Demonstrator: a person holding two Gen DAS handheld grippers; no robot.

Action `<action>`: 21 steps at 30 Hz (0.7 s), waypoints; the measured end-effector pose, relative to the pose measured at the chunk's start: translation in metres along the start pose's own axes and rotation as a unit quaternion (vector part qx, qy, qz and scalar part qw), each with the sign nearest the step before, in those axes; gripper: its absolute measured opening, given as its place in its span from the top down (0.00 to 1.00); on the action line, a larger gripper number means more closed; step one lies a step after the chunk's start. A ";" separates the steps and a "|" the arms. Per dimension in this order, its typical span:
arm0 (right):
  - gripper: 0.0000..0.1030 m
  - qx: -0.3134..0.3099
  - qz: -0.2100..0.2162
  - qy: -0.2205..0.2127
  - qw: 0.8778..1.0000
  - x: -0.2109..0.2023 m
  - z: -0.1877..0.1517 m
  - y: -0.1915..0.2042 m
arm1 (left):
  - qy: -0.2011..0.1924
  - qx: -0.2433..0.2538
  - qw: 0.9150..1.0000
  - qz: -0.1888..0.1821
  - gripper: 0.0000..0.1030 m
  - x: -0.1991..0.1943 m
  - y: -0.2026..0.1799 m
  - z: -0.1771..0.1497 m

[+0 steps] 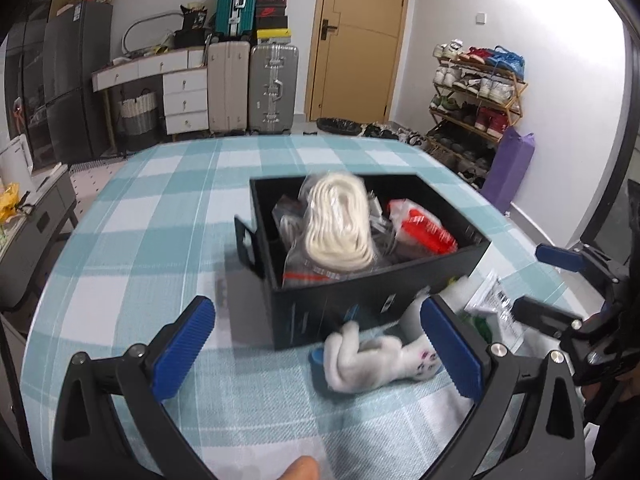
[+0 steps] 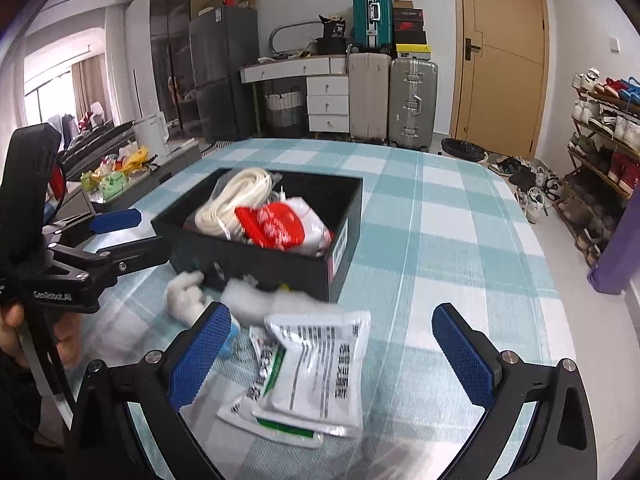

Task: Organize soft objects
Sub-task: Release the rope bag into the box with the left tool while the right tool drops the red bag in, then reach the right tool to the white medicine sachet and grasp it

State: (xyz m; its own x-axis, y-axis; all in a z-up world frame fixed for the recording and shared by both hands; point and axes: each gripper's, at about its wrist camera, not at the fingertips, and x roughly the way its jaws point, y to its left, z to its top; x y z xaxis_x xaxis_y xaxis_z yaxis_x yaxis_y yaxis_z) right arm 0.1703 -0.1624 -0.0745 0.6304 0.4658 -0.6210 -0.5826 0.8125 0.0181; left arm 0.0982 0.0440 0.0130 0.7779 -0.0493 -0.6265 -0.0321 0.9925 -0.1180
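A black box (image 1: 320,312) (image 2: 280,264) stands on the checked tablecloth and holds a white rope coil (image 1: 340,220) (image 2: 236,200) and a red packet (image 1: 420,228) (image 2: 276,224). In front of it lies a white plush toy (image 1: 360,364) (image 2: 188,296), between the wide-apart fingers of my left gripper (image 1: 320,350) (image 2: 132,238), which is open and touches nothing. White printed packets (image 2: 316,372) (image 1: 492,300) rest flat on the cloth between the fingers of my right gripper (image 2: 334,356) (image 1: 548,284). It is open too, and its pads stand clear of the packets.
The tablecloth (image 1: 160,240) (image 2: 460,240) runs bare to the left and right of the box. Beyond the table's far edge stand suitcases (image 1: 252,84), a door (image 1: 356,40), a shoe rack (image 1: 476,96) and a purple bag (image 1: 508,168).
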 end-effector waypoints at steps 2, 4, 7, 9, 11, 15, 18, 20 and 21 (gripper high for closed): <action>0.01 0.013 0.003 -0.002 1.000 -0.001 -0.006 -0.004 | 0.004 0.000 1.000 0.002 0.00 0.001 -0.001 -0.005; 0.01 0.017 0.007 0.011 1.000 0.001 -0.009 -0.006 | -0.001 0.000 1.000 0.006 0.00 0.000 -0.002 -0.008; 0.01 0.014 0.010 0.011 1.000 0.001 -0.011 -0.007 | -0.006 -0.001 1.000 0.005 0.00 0.000 -0.005 -0.012; 0.01 0.016 0.010 0.017 1.000 0.004 -0.012 -0.008 | 0.000 0.007 1.000 0.005 0.00 0.001 -0.008 -0.013; 0.01 0.017 0.010 0.023 1.000 0.006 -0.013 -0.008 | 0.005 0.020 1.000 0.009 0.00 0.003 -0.014 -0.014; 0.01 0.016 0.011 0.034 0.999 0.012 -0.016 -0.007 | 0.019 0.040 0.999 0.003 0.00 0.005 -0.023 -0.017; 0.01 0.016 0.011 0.042 0.999 0.016 -0.017 -0.007 | 0.031 0.041 0.999 -0.006 0.00 0.007 -0.024 -0.018; 0.01 0.019 0.009 0.047 0.999 0.019 -0.018 -0.009 | 0.035 0.039 0.999 -0.012 0.00 0.008 -0.025 -0.019; 0.01 0.021 0.009 0.049 0.999 0.020 -0.018 -0.009 | 0.038 0.039 0.998 -0.014 0.00 0.008 -0.026 -0.019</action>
State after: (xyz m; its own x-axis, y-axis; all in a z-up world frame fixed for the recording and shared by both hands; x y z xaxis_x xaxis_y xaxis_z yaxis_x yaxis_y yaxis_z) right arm 0.1789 -0.1668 -0.1013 0.5653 0.4463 -0.6937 -0.5710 0.8187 0.0615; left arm 0.0934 0.0156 -0.0034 0.7280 -0.0824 -0.6806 0.0396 0.9961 -0.0783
